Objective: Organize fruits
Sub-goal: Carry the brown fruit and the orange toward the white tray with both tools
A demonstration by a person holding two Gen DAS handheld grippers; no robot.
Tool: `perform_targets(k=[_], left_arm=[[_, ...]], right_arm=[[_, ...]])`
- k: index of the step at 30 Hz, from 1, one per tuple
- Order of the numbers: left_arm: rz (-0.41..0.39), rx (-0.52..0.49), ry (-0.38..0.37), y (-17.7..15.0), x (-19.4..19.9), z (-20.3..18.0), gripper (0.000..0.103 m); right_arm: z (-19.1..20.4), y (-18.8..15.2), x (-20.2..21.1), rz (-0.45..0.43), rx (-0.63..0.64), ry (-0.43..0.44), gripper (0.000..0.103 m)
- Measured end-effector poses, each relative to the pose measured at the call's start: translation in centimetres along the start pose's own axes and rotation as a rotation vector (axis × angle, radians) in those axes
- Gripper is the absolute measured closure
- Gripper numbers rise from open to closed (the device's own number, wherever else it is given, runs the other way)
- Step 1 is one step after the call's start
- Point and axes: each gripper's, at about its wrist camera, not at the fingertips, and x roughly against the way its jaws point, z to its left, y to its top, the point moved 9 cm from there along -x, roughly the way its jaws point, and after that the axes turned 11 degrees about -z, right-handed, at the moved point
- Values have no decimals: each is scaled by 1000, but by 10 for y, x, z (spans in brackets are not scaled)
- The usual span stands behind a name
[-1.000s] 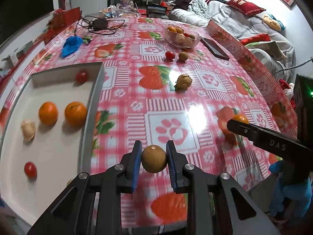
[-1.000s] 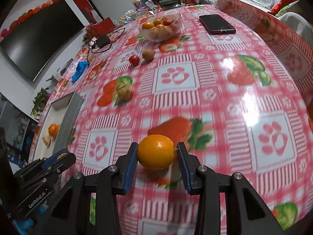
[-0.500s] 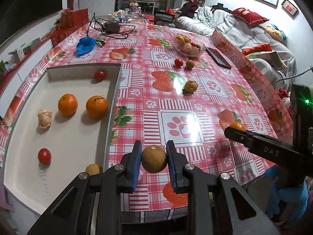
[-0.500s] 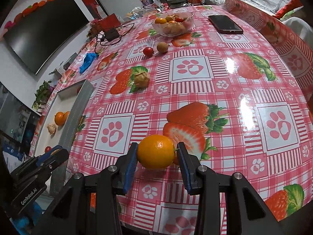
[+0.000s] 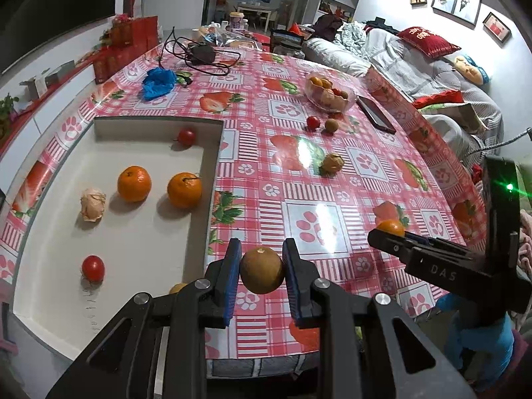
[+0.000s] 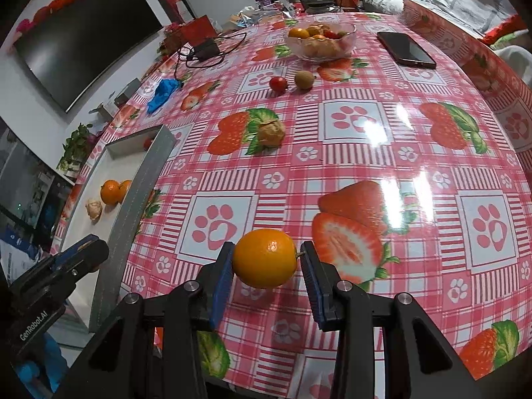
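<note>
My left gripper point(image 5: 261, 271) is shut on a round brown fruit point(image 5: 262, 270) and holds it above the table's front edge, just right of the white tray point(image 5: 133, 232). The tray holds two oranges point(image 5: 134, 183), two red tomatoes point(image 5: 93, 268), a pale husked fruit point(image 5: 93, 204) and a small yellow fruit point(image 5: 177, 288). My right gripper point(image 6: 265, 259) is shut on an orange point(image 6: 264, 258) and holds it above the tablecloth. It also shows in the left wrist view point(image 5: 390, 232).
On the cloth lie a husked fruit point(image 5: 332, 163), a tomato point(image 5: 313, 122) and a brown fruit point(image 5: 332, 125). A glass bowl of fruit point(image 5: 329, 94), a phone point(image 5: 375, 113), a blue cloth point(image 5: 159, 79) and a charger with cables point(image 5: 199, 54) lie farther back.
Both grippers have drawn back and risen with their fruits held, so more of the table and the whole tray show now. The left gripper has shifted toward the tray's near right corner.
</note>
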Motion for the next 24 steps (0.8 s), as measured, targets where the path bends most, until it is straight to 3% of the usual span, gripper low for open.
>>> perform_targets(k=[24], left_arm=[[-27,88,57,11,9,56,75]], right_arm=[[56,10,-18,27,100,52,61]])
